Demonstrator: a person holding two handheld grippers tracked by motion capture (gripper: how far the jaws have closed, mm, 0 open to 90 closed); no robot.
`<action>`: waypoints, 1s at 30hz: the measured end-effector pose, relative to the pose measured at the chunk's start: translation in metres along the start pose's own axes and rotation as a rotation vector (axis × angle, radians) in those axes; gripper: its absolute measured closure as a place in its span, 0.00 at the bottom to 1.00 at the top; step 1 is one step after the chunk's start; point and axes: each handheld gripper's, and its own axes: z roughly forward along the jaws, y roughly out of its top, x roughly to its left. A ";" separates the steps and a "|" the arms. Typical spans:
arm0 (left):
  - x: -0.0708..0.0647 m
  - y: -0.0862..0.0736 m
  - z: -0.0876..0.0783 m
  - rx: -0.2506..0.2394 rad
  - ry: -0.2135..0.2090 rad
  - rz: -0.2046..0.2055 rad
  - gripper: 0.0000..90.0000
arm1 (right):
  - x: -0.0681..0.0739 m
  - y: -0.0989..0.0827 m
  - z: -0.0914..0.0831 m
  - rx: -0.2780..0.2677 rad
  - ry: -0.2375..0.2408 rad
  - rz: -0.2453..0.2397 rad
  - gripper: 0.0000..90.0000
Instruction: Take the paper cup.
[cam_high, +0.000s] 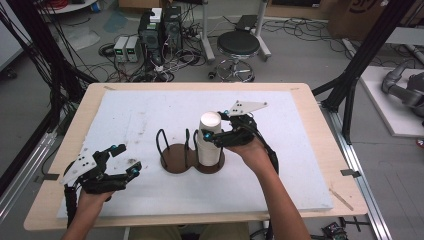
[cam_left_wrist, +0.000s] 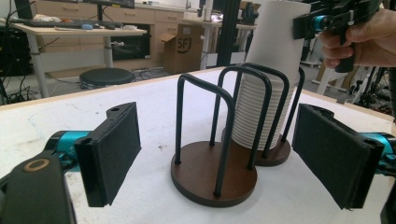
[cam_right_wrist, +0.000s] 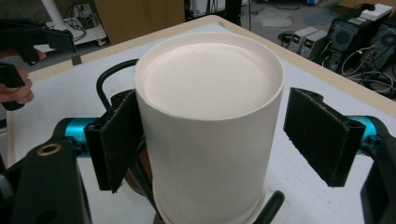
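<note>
White foam is covering the counter (cam_high: 125, 115); the right claw (cam_high: 218, 131) is straddling the top cup (cam_right_wrist: 208, 126), jaws wide, not yet gripping. The left claw (cam_high: 125, 159) is idling open and empty; lifting is remaining.

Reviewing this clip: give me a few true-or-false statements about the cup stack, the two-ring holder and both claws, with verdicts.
1. The stack of white paper cups stands upside down in the wire holder. True.
2. Both rings of the holder have cups in them. False: the ring on the left in the high view is empty; the cups fill the other.
3. The right claw has its jaws on either side of the top cup, with a gap showing at one pad. True.
4. The left claw is shut on the holder's base. False: it is open, off to the side over the white board, holding nothing.
5. The holder's base is dark brown and round. True.
</note>
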 end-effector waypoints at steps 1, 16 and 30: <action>0.000 0.000 0.000 0.000 0.001 0.001 0.17 | 0.000 0.000 0.001 0.002 0.000 0.001 0.23; -0.001 -0.001 0.001 0.006 -0.005 -0.002 0.17 | -0.002 0.002 0.001 -0.027 0.029 -0.017 0.35; 0.000 0.000 0.000 0.005 -0.003 -0.003 0.17 | 0.000 0.018 -0.007 -0.062 0.033 -0.025 0.36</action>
